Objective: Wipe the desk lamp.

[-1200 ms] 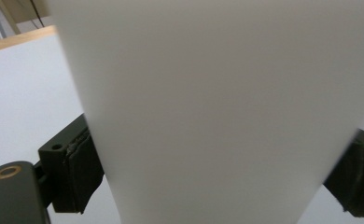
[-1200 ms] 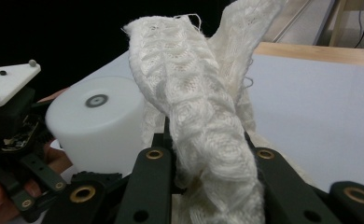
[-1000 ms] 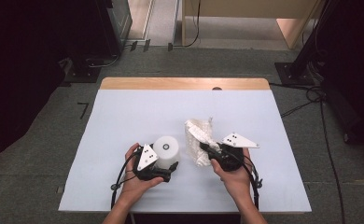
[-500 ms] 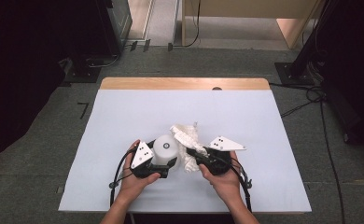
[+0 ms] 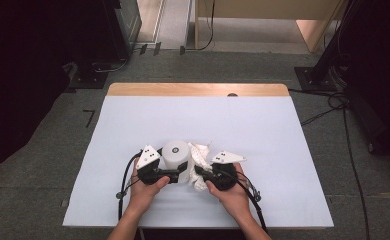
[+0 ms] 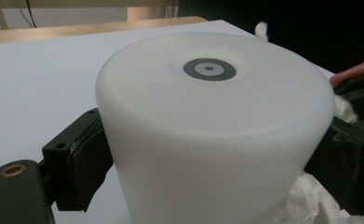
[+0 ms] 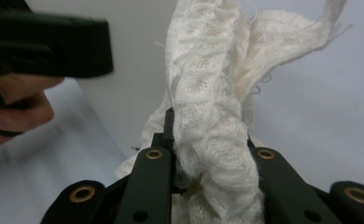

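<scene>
A white plastic cup (image 5: pixel 176 156) stands upside down near the table's front middle, a small grey ring mark on its base (image 6: pixel 209 69). My left gripper (image 5: pixel 175 173) is shut on the cup (image 6: pixel 208 140), one black pad (image 6: pixel 84 163) pressing each side. A crumpled white cloth (image 5: pixel 199 161) lies against the cup's right side. My right gripper (image 5: pixel 199 172) is shut on that cloth (image 7: pixel 213 130), which bunches up between its jaws and rises in front of the cup's white wall (image 7: pixel 133 93).
The pale blue table top (image 5: pixel 133 120) has a wooden strip (image 5: pixel 198 89) along its far edge. Cables (image 5: pixel 125 185) trail from both grippers toward the front edge. Dark equipment and a grey floor surround the table.
Both hands have drawn closer together. The right gripper has carried the cloth leftward until it rests against the cup, and the left gripper with the cup has shifted slightly toward the front.
</scene>
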### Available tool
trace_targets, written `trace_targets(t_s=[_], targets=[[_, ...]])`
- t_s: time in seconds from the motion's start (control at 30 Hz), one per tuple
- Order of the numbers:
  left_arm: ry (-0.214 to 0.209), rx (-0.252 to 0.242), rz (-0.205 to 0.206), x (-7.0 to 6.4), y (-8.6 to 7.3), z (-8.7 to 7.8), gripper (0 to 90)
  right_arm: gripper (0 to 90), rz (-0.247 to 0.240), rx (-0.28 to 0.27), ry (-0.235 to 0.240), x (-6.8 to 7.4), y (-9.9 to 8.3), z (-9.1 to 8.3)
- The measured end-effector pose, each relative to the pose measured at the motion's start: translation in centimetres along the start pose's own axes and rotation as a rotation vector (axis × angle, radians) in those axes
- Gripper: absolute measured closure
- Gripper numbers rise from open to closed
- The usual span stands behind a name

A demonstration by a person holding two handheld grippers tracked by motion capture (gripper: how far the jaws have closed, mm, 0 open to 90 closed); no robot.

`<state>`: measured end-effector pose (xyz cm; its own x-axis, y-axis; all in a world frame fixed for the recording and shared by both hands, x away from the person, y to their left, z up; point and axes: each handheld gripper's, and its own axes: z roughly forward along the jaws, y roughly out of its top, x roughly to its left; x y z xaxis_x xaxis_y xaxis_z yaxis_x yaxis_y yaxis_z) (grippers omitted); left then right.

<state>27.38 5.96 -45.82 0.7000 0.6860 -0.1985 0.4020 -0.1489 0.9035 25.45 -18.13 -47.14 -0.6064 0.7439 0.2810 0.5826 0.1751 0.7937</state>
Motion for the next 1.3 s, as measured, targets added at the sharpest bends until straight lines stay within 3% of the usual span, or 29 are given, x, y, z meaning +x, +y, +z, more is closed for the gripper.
trace_targets(t_s=[0.13,0.4,0.47,0.57,0.63,0.8,0.9,1.03,1.17,1.3], targets=[[0.004,0.003,0.002,-0.1,0.0,0.1,8.6,77.2,0.015,-0.008,0.0,0.0,0.1,0.0],[-0.025,0.008,0.039,-0.7,-0.1,0.3,8.6,77.2,-0.043,-0.177,0.009,1.2,2.3,-2.9],[-0.036,0.008,0.037,-0.9,-0.1,0.4,8.7,77.2,-0.066,-0.196,-0.005,1.2,2.6,-3.3],[-0.036,0.003,0.024,-0.8,-0.1,0.4,8.7,77.1,-0.079,-0.183,-0.009,1.0,2.4,-3.1],[-0.038,0.001,0.005,-0.6,0.0,0.4,8.7,77.0,-0.07,-0.151,-0.008,0.6,1.9,-2.5],[-0.029,-0.006,0.001,-0.2,0.0,0.2,8.7,76.9,-0.045,-0.045,-0.001,0.0,0.6,-0.9],[-0.031,-0.006,-0.005,-0.1,0.0,0.1,8.7,76.9,-0.043,-0.017,-0.001,-0.1,0.1,-0.3],[-0.038,-0.001,0.01,-0.4,0.0,0.2,8.7,76.9,-0.037,-0.068,-0.011,0.0,0.6,-1.0],[-0.047,-0.004,0.036,-1.0,0.2,0.3,8.7,76.9,-0.049,-0.159,-0.004,0.4,1.6,-2.7],[-0.047,-0.008,0.067,-1.6,0.6,0.5,8.8,76.8,-0.092,-0.244,-0.013,0.9,2.4,-4.2]])
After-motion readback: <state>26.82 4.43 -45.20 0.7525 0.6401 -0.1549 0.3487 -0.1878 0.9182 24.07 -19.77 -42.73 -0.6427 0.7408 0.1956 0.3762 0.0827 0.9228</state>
